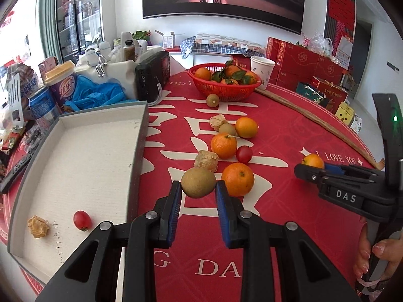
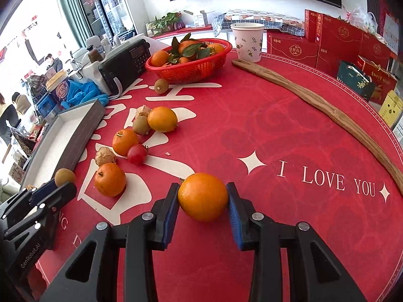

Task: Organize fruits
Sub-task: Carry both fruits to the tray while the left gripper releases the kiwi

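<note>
Your left gripper [image 1: 198,185] clenched on a kiwi [image 1: 198,182], your right gripper [image 2: 202,196] grasping an orange [image 2: 203,196], tray [image 1: 141,136] beside you holding a tomato [image 1: 81,220].

Both fisheyes close above the desk [image 1: 289,125], angled down toward the red basket [image 2: 191,68]; shared fruit row between.

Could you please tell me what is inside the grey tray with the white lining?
Inside the tray lie one cherry tomato and one papery husked fruit. Its nearest corner is cut off from view.
</note>
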